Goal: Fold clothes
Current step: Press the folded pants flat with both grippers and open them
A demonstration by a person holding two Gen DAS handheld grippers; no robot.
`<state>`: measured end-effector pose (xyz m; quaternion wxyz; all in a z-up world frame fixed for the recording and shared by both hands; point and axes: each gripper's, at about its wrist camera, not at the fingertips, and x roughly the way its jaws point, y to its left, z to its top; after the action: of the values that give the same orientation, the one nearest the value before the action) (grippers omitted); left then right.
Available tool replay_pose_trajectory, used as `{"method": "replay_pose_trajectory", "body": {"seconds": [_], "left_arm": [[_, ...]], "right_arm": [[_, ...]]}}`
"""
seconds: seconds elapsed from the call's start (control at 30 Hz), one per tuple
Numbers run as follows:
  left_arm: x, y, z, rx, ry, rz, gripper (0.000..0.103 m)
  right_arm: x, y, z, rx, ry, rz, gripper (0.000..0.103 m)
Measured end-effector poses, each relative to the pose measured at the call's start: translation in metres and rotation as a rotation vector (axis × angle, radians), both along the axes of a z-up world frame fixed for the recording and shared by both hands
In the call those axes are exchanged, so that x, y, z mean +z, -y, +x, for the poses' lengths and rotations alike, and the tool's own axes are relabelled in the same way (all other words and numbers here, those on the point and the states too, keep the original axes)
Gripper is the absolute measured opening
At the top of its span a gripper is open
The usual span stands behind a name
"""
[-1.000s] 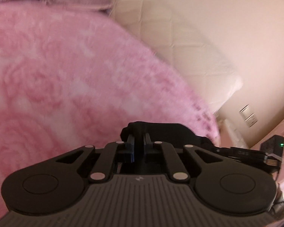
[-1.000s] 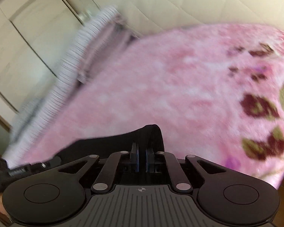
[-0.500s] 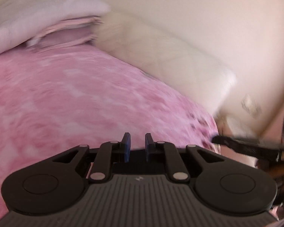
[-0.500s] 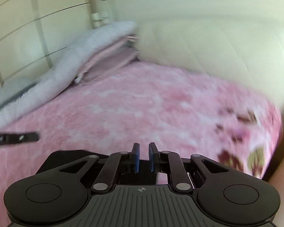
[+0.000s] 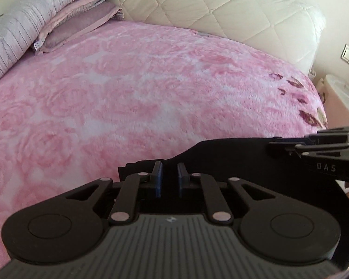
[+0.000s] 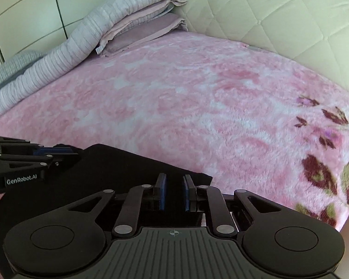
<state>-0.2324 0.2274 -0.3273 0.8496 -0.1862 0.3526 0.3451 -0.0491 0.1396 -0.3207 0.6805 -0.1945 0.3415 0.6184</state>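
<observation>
A black garment (image 5: 221,153) lies flat on a pink rose-patterned blanket (image 5: 151,81), at the near edge of both views. My left gripper (image 5: 169,164) sits at the garment's far left corner. Its jaws are closing, a narrow gap still shows between the blue pads, and black cloth shows in that gap. My right gripper (image 6: 174,175) is at the far right corner of the garment (image 6: 128,165), pads apart, with dark cloth behind the gap. Each gripper also shows side-on in the other's view: the right gripper (image 5: 271,145) and the left gripper (image 6: 78,152).
The blanket (image 6: 197,93) covers a bed with a cream quilted headboard (image 5: 232,11). Folded quilts and pillows (image 6: 128,7) are stacked at the back left. A pale nightstand (image 5: 342,97) stands past the bed's right edge. Wardrobe doors (image 6: 23,11) stand at the far left.
A second ago both grippers were shut on black cloth. Half a second ago their pads had parted. Both views have since rolled level and now look along the bed from the garment's edge.
</observation>
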Motion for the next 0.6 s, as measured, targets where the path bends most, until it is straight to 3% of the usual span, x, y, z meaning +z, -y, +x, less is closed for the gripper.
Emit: {"method": "replay_pose_trajectory", "body": {"seconds": [0.33, 0.43, 0.6], "left_arm": [[-0.004, -0.002, 0.008, -0.001, 0.008, 0.024, 0.006], [0.019, 0.006, -0.025, 0.039, 0.062, 0.056, 0.008], [0.057, 0.035, -0.097, 0.146, 0.133, 0.096, 0.007]], "right_arm": [[0.001, 0.003, 0.007, -0.031, -0.051, 0.035, 0.015], [0.016, 0.019, 0.01, -0.09, -0.041, 0.068, 0.015], [0.062, 0.09, 0.003, -0.155, -0.013, 0.209, 0.015]]}}
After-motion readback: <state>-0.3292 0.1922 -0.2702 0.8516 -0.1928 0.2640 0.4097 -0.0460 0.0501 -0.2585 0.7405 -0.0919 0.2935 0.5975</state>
